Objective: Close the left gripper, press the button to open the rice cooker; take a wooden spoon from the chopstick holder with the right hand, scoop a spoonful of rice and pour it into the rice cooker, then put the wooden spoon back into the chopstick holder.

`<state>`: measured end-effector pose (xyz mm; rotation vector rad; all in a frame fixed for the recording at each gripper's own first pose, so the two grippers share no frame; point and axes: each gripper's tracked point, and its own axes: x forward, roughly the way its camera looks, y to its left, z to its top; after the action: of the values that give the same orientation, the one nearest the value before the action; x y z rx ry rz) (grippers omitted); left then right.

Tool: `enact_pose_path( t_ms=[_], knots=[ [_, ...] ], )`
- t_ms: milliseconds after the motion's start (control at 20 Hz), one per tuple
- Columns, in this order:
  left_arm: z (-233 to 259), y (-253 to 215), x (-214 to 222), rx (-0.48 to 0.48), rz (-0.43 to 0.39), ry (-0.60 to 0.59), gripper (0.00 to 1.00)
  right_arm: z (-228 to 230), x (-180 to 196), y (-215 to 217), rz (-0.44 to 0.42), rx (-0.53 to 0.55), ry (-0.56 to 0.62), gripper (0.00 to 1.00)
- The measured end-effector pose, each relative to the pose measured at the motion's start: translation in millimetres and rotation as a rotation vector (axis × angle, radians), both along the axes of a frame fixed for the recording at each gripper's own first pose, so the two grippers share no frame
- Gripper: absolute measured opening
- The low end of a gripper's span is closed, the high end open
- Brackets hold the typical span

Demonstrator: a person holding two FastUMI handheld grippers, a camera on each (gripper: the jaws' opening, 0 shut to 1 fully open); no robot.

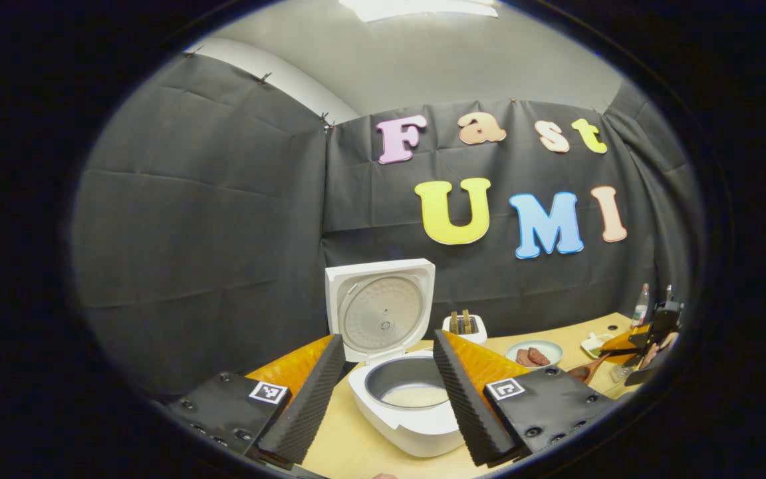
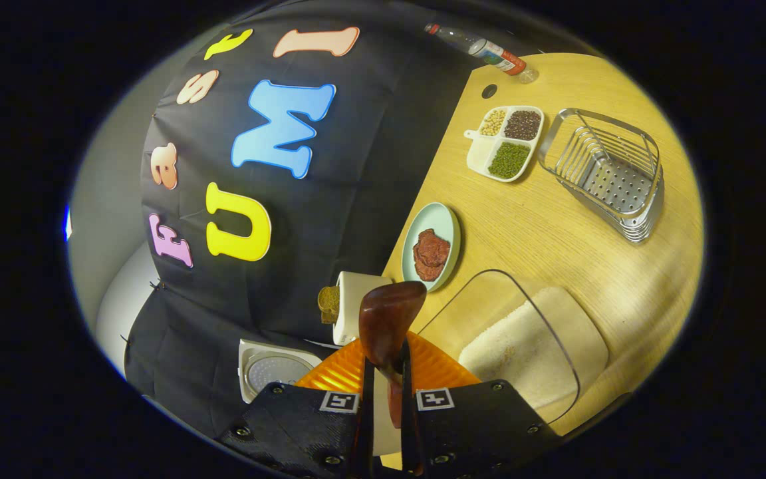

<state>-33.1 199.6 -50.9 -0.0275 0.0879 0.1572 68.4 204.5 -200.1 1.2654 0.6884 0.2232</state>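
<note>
Holding wooden spoon (image 2: pixel 388 326), right gripper (image 2: pixel 386 379) is clamped on its handle, bowl ahead of the fingertips, rice container (image 2: pixel 529 346) just right. Rice cooker (image 1: pixel 403 399) lid up, rice inside; left gripper (image 1: pixel 389 392) spread apart. Scoop/pour unclear; returning spoon to chopstick holder (image 2: pixel 356 303) remains.

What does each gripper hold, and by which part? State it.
The right gripper is shut on the spoon, by its handle below the bowl. The left gripper is open, holding nothing.
</note>
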Motion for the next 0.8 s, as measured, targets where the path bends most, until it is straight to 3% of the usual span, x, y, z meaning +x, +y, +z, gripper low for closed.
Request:
enact_pose_path(
  t_ms=[450, 800],
  knots=[
    [-12, 31, -18, -0.034, 0.06, 0.006, 0.96, 86, 18, 48, 0.074, 0.039, -0.135, 0.17],
    [-22, 68, -40, -0.051, 0.132, 0.028, 0.96, 118, 34, 112, 0.162, 0.044, -0.19, 0.17]
  ],
)
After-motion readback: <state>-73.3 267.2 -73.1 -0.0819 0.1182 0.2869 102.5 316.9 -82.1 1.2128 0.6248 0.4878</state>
